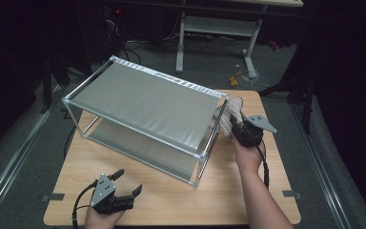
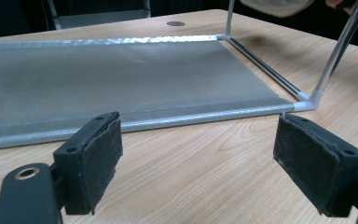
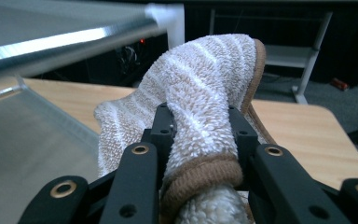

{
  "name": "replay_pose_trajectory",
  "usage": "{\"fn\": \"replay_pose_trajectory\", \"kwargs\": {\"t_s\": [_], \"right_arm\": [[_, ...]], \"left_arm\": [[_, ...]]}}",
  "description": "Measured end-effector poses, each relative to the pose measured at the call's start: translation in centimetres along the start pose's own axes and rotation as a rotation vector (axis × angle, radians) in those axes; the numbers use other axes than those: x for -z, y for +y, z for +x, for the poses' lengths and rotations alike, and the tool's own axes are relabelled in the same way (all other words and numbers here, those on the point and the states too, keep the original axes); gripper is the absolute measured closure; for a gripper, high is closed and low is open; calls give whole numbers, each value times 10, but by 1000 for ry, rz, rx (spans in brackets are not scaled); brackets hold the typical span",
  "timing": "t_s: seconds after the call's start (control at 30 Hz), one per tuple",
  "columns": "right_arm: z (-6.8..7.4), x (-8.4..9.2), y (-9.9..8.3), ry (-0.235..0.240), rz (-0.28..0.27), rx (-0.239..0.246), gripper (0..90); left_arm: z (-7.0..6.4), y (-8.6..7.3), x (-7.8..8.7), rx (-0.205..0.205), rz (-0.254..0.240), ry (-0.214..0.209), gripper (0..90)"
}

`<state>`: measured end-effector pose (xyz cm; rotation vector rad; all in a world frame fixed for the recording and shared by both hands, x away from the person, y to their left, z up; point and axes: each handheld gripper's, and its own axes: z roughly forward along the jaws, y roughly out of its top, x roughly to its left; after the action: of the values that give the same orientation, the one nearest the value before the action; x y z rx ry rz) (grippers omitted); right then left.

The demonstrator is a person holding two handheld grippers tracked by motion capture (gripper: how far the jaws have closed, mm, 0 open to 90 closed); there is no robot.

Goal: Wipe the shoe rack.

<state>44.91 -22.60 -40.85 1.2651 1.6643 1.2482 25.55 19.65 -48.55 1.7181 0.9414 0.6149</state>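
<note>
At the near edge of the wooden surface (image 1: pixel 171 195), the left hand-held gripper (image 1: pixel 126 183) is being held wide apart, with nothing between its pads. Farther off, beside the shelf rack's (image 1: pixel 147 98) right end, a striped towel (image 3: pixel 200 88) is being clamped by the right hand-held gripper (image 3: pixel 200 135).

We find the two-tier rack (image 1: pixel 145 102) blocking mid-tabletop (image 1: pixel 171 200); bare wood lies free along the near edge and right side.

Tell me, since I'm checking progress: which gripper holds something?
The right gripper, beside the rack's end: its jaws clamp a striped towel. The left gripper stands open over bare table.
</note>
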Motion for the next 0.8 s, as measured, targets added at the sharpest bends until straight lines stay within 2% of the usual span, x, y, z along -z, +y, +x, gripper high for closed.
{"fn": "replay_pose_trajectory", "kwargs": {"t_s": [0.2, 0.33, 0.57, 0.8], "right_arm": [[2, 8, 15, 14, -42, 6, 709], [3, 10, 19, 15, -49, 14, 709], [3, 7, 16, 10, -43, 4, 709], [0, -5, 6, 3, -5, -10, 709]], "left_arm": [[0, 0, 0, -1, 0, 0, 160], [0, 0, 0, -2, 0, -1, 160], [0, 0, 0, -5, 1, -1, 160], [0, 0, 0, -6, 1, -2, 160]]}}
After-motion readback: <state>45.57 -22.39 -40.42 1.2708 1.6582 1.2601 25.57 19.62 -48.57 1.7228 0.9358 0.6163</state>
